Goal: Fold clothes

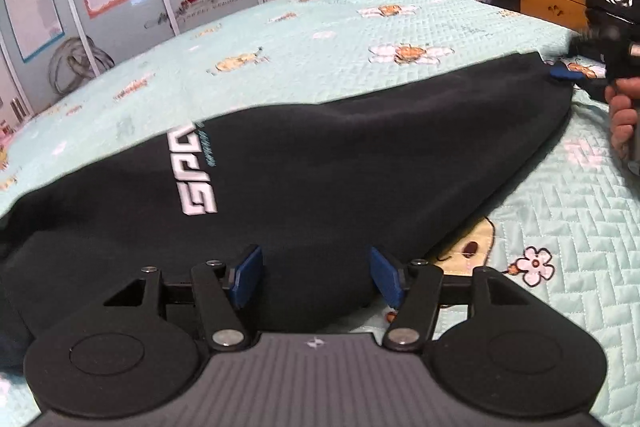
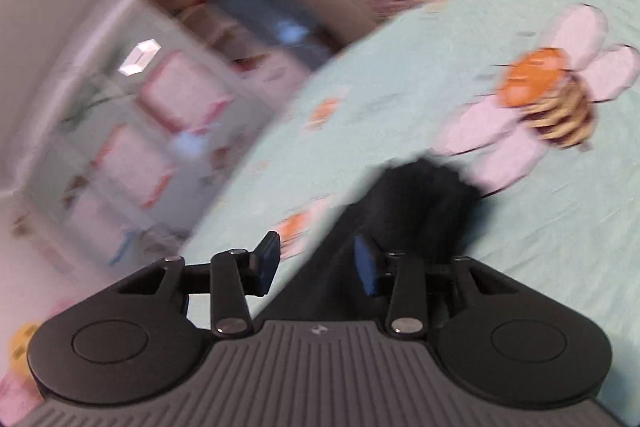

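Black garment [image 1: 320, 163] btwn L fingers [image 1: 248, 275].

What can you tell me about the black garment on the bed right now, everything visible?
The black garment is dark, soft-looking knit with white block lettering near one end. It lies spread flat on the light green quilted bedspread, long and tapering toward a far corner. The left tongs stand open over its near edge; the right tongs straddle a bunched dark end, pads apart.
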